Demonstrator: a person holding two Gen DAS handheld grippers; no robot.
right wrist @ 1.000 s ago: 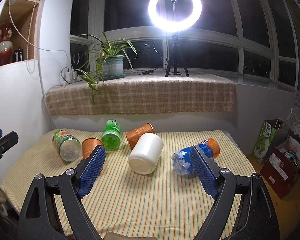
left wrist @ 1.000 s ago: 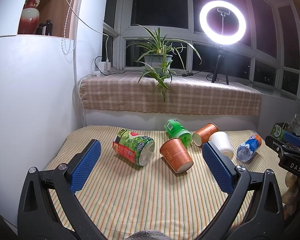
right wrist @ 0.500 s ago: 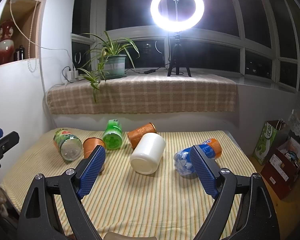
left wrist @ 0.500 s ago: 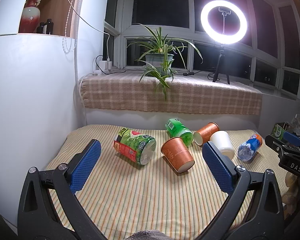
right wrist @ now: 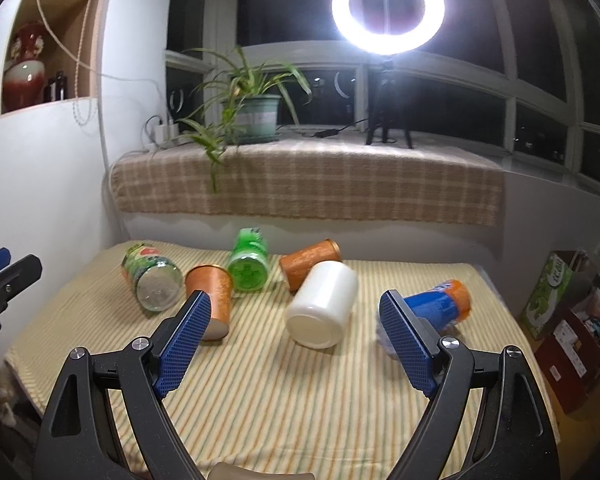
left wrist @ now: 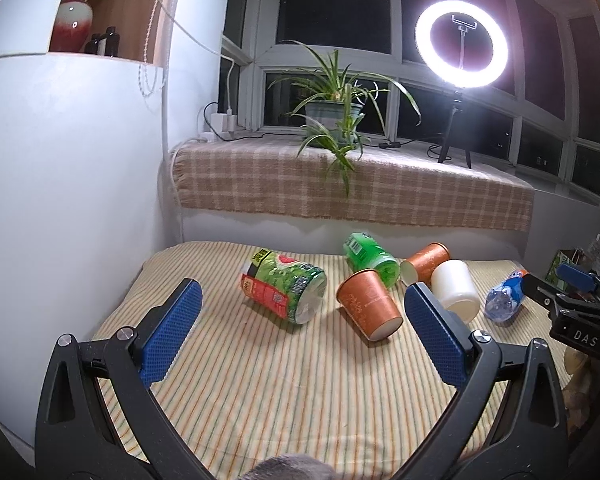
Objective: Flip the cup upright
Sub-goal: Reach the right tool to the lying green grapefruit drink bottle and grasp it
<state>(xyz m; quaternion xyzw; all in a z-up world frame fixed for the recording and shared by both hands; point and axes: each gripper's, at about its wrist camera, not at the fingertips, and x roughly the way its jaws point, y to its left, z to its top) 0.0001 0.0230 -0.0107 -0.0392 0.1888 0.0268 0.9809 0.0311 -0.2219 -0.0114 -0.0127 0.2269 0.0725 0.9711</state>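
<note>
Jaws of right gripper point(right wrist: 294, 334) stand wide and empty; centre them around white cup point(right wrist: 323, 304) before closing gently.

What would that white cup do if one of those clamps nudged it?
The white cup lies on its side on the striped cloth, so it would probably roll. It looks smooth, so the pads might slip. It seems empty and likely light.
</note>
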